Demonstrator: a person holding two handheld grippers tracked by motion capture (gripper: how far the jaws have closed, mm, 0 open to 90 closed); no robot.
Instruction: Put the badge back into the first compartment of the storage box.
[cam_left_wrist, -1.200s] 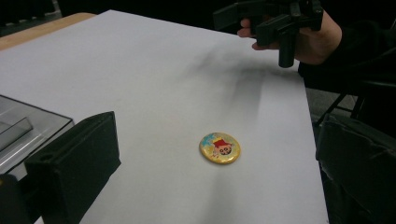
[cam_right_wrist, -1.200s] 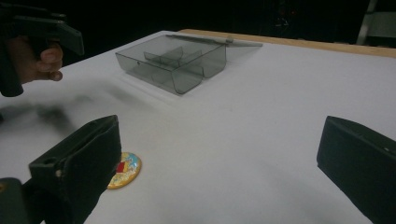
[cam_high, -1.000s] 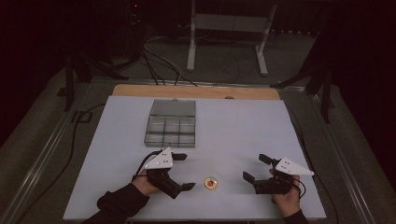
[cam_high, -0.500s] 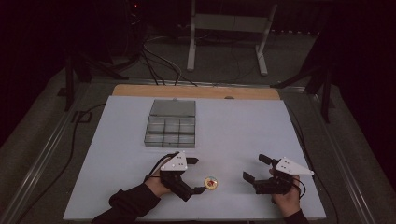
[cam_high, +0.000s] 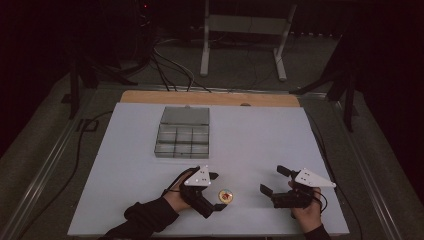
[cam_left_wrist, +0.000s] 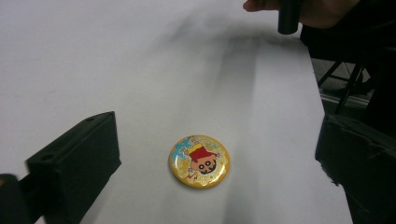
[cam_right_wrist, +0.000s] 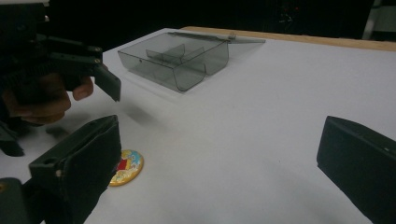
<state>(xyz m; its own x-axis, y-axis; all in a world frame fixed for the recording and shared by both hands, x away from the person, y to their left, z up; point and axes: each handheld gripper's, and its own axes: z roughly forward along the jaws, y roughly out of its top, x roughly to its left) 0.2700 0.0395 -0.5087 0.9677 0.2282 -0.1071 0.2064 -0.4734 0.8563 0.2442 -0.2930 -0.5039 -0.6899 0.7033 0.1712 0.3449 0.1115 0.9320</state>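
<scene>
A round yellow badge (cam_high: 226, 195) with a red-and-blue cartoon figure lies flat on the white table near its front edge. My left gripper (cam_high: 217, 191) is open, with one jaw on either side of the badge and not touching it. In the left gripper view the badge (cam_left_wrist: 199, 161) lies between the two black jaws of the left gripper (cam_left_wrist: 218, 119). My right gripper (cam_high: 271, 180) stands open to the right of the badge with nothing in it. In the right gripper view, the right gripper (cam_right_wrist: 219, 123) faces the badge (cam_right_wrist: 126, 167) and the left gripper (cam_right_wrist: 93, 70).
A clear grey compartment box (cam_high: 183, 132) with its lid open sits at the table's middle left, also seen as the box (cam_right_wrist: 180, 60). A wooden strip (cam_high: 210, 98) runs along the far edge. Cables (cam_high: 85, 150) trail off the left side.
My left gripper has moved right until its jaws straddle the badge. The right gripper and the badge have stayed put.
</scene>
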